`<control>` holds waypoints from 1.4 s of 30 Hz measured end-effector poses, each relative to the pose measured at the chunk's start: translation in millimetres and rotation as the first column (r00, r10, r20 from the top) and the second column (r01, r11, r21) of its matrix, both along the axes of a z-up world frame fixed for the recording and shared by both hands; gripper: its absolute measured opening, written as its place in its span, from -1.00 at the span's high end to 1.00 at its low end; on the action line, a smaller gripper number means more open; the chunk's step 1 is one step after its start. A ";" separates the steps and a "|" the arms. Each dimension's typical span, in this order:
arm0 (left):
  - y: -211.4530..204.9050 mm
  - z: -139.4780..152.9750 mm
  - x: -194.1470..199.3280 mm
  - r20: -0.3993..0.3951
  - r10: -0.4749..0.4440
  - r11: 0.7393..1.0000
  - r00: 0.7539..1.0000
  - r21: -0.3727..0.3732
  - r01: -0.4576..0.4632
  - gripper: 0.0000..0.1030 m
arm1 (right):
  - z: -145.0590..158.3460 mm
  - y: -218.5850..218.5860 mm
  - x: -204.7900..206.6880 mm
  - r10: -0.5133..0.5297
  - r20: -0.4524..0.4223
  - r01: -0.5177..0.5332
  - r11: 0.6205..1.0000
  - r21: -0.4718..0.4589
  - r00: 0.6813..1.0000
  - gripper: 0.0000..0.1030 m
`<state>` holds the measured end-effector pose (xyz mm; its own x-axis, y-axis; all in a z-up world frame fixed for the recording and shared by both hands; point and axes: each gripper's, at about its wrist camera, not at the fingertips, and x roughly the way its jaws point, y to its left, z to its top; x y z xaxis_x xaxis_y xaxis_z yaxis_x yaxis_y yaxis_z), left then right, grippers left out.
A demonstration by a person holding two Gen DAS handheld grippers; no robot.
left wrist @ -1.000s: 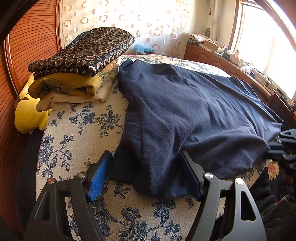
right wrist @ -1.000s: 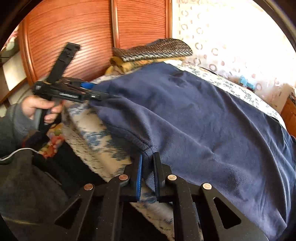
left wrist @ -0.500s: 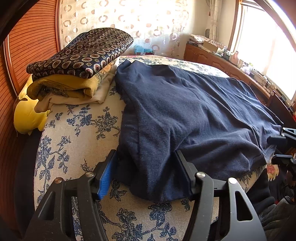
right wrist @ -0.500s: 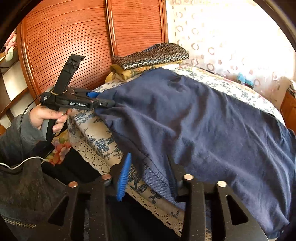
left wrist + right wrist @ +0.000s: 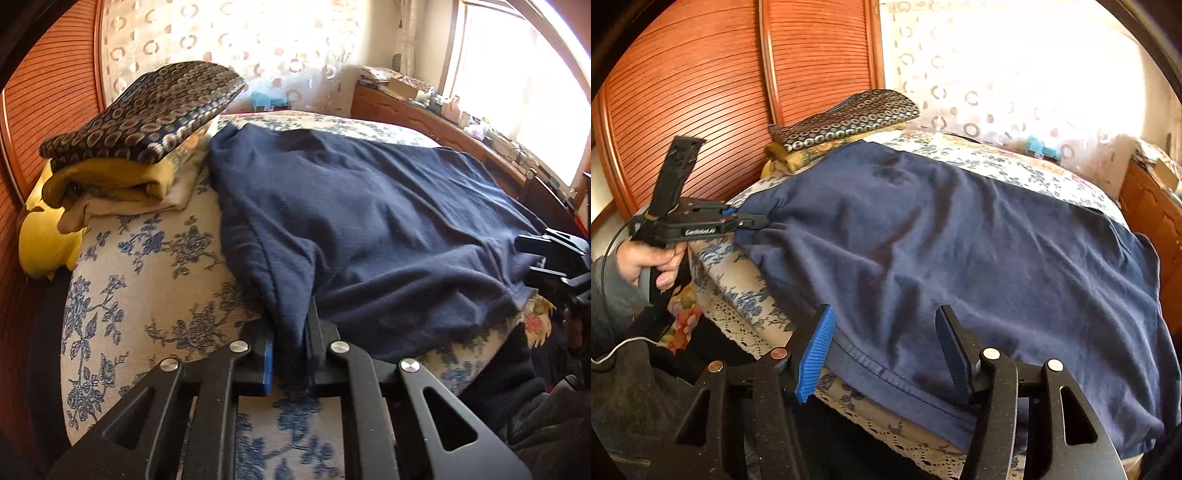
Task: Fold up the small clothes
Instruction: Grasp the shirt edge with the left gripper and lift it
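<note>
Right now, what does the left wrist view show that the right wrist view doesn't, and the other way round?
Left wrist view only: the left gripper from behind, its jaws closing on a bunched fold of the navy garment; a yellow pillow under the stack; the bright window.

Right wrist view only: the right gripper, jaws opening, the garment's hem lying between them unpinched; the person's hand on the left gripper's handle; the bedcover's lace edge.

Both: the navy garment spread over the floral bedcover, and the folded stack beyond.
</note>
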<state>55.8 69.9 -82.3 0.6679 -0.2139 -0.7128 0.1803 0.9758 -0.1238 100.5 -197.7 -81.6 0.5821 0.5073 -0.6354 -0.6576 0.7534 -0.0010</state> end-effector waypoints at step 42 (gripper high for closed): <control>-279.6 139.7 73.6 0.105 -0.600 0.798 0.793 0.011 0.602 -0.48 | 16.2 -170.9 -40.0 -0.463 0.014 0.452 0.872 0.187 0.886 -0.15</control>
<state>129.5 -209.7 57.4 0.4654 -0.6107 -0.6407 0.7420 0.6638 -0.0936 60.5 -368.5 -65.3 0.8083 0.2745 -0.5209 -0.2421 0.9614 0.1310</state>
